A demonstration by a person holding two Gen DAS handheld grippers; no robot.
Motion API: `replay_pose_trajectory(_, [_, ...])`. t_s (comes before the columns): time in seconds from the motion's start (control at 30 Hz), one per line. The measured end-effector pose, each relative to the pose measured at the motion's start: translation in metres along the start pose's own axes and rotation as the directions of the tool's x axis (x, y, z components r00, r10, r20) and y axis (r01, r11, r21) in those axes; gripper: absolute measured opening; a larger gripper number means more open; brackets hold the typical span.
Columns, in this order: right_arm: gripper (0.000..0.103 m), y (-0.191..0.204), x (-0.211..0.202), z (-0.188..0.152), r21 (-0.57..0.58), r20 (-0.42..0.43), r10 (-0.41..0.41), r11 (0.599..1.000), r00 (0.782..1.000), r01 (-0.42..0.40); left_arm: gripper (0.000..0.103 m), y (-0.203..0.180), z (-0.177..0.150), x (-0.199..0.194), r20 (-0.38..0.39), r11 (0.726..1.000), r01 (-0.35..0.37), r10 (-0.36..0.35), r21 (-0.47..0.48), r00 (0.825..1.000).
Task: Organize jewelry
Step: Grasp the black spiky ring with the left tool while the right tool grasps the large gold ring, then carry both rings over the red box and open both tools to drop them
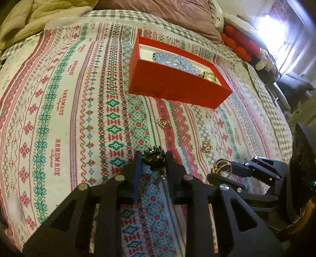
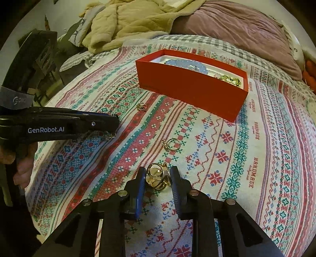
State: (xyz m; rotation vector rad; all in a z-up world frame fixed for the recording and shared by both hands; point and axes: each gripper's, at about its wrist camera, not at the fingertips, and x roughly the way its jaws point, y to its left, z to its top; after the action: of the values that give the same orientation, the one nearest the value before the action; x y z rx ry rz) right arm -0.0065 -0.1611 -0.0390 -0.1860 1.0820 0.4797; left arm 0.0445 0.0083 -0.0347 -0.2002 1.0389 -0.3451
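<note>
A red box [image 1: 177, 83] [image 2: 193, 89] stands on the bed with blue and green beads inside. My left gripper [image 1: 154, 158] is shut on a dark beaded piece [image 1: 155, 160], whose end [image 2: 109, 136] dangles by the cloth. My right gripper [image 2: 157, 174] is shut on a gold ring cluster [image 2: 157, 177], which also shows in the left wrist view [image 1: 222, 168]. A gold ring [image 1: 205, 147] [image 2: 171, 145] and a smaller gold piece [image 1: 163, 123] [image 2: 141, 107] lie loose on the cloth between the grippers and the box.
The patterned cloth [image 1: 59, 118] [image 2: 266, 158] covers the bed. A purple pillow [image 1: 167, 13] [image 2: 237, 25] and a beige quilt [image 2: 128, 21] lie behind the box. Red pompoms [image 1: 239, 43] sit at the far right. The bed edge drops off at the right [image 1: 286, 122].
</note>
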Motion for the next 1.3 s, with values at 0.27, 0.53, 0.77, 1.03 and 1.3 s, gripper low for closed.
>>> replay_pose_trajectory(0.27, [0.024,0.002,-0.009,0.011,0.023,-0.002,0.002,1.0,1.0,-0.002,0.025,-0.002,0.006,-0.012,0.027,1.0,-0.012,0.011,0.011,1.0])
replay_pose_trajectory(0.53, [0.024,-0.002,-0.014,0.021,0.055,-0.009,0.008,0.998,1.0,-0.008,0.025,-0.007,0.01,-0.017,0.032,0.999,-0.037,0.036,0.034,0.999])
replay_pose_trajectory(0.77, [0.024,-0.008,-0.026,0.034,0.089,-0.003,0.028,0.996,1.0,-0.028,0.025,-0.007,0.018,-0.024,0.047,0.999,-0.032,0.031,0.028,0.998])
replay_pose_trajectory(1.03, [0.024,-0.016,-0.038,0.058,0.131,0.012,0.021,0.991,1.0,-0.022,0.025,-0.009,0.033,-0.032,0.084,0.999,-0.033,0.031,0.019,0.996])
replay_pose_trajectory(1.3, [0.024,-0.037,-0.046,0.087,0.201,0.033,-0.002,0.98,0.999,-0.005,0.025,-0.019,0.058,-0.034,0.135,0.998,-0.046,0.042,0.031,0.99])
